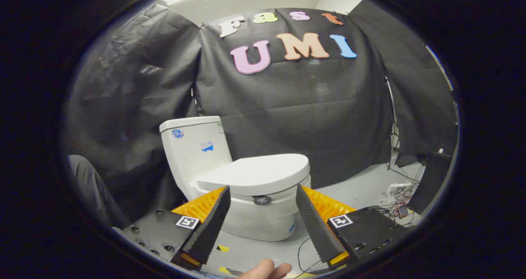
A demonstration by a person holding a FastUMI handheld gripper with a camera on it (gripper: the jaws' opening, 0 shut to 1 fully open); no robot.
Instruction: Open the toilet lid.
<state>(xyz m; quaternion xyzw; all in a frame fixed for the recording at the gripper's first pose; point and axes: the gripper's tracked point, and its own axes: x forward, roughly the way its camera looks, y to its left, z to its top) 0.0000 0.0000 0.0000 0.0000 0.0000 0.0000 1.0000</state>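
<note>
A white toilet (246, 213) stands on the grey floor just beyond my fingers, seen from its side. Its lid (257, 173) lies flat and closed over the bowl, front edge pointing right. The tank (193, 147) rises behind it on the left. My gripper (263, 192) is open, with the fingertips spread on either side of the bowl's side wall, just below the lid's rim. Nothing sits between the fingers, and they touch nothing. A small dark round badge (262, 200) marks the bowl between the fingertips.
A person's hand (267, 270) shows below the fingers. A dark trouser leg (92, 188) stands left of the tank. Cables and small devices (400, 201) litter the floor at the right, near a stand's pole (392, 123). Yellow-black tape marks (224, 248) lie on the floor.
</note>
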